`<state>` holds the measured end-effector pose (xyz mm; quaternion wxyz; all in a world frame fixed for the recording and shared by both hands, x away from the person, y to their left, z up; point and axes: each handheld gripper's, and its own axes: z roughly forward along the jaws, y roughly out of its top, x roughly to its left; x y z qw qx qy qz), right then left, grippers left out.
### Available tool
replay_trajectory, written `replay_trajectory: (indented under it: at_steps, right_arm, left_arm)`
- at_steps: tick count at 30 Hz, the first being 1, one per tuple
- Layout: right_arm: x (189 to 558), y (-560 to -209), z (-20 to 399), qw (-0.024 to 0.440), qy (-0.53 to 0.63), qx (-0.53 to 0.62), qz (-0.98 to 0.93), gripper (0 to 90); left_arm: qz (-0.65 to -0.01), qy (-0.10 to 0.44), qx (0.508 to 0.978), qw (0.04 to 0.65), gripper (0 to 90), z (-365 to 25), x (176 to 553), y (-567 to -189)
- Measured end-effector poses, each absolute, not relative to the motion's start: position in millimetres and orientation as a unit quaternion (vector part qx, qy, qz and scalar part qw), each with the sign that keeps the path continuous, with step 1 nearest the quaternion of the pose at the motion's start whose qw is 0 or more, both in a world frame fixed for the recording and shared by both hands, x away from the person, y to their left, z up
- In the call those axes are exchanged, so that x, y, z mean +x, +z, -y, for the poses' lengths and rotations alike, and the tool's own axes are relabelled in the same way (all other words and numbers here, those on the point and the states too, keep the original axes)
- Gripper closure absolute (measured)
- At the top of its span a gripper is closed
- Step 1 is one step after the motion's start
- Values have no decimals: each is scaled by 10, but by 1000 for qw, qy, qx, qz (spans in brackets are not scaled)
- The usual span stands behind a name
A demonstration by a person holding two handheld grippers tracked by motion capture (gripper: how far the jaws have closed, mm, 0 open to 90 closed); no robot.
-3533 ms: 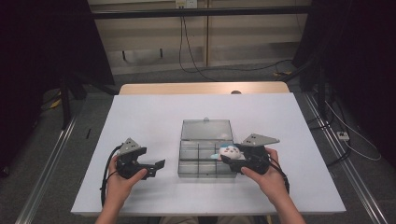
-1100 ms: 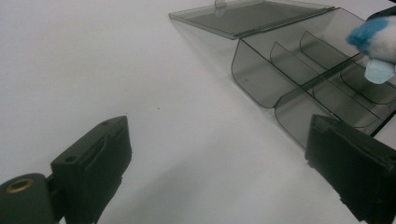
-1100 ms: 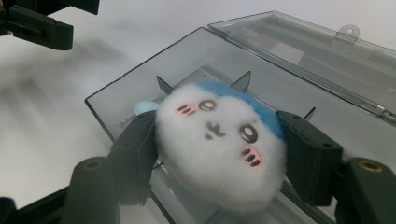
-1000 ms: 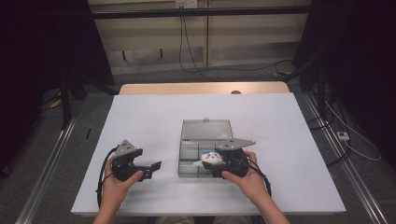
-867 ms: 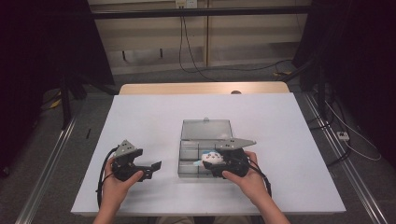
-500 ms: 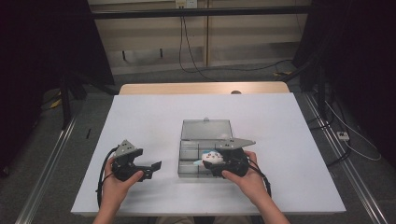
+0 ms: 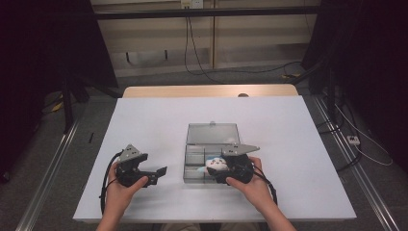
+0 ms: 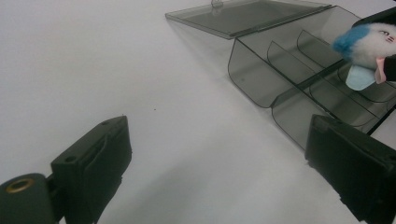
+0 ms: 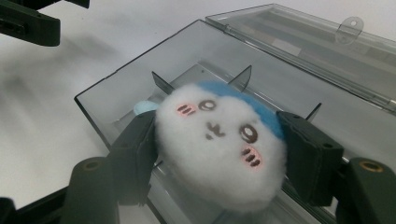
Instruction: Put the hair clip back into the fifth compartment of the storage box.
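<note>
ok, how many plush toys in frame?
1. The plush toy sits clamped in the right hand-held gripper above the open clear box. Compartments under it are partly hidden.

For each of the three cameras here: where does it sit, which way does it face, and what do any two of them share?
High view: above the person's side, facing forward and down on the white table; both forearms, left gripper, right gripper.
Left gripper view: on the left gripper, facing the clear box; its own open jaws.
Right gripper view: on the right gripper, jaws clamping the plush toy.
All three share box and toy.
</note>
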<state>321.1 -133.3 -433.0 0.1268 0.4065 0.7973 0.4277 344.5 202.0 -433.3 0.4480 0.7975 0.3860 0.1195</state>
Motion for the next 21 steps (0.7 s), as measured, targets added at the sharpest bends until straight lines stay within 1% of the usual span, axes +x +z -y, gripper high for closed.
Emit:
replay_trajectory:
  at_steps: [21]
  right_arm:
    - [3193,-4374,1251,121,426,406,-800,317]
  left_arm:
    - [-387,121,797,447,73,-2022,3448,-4330]
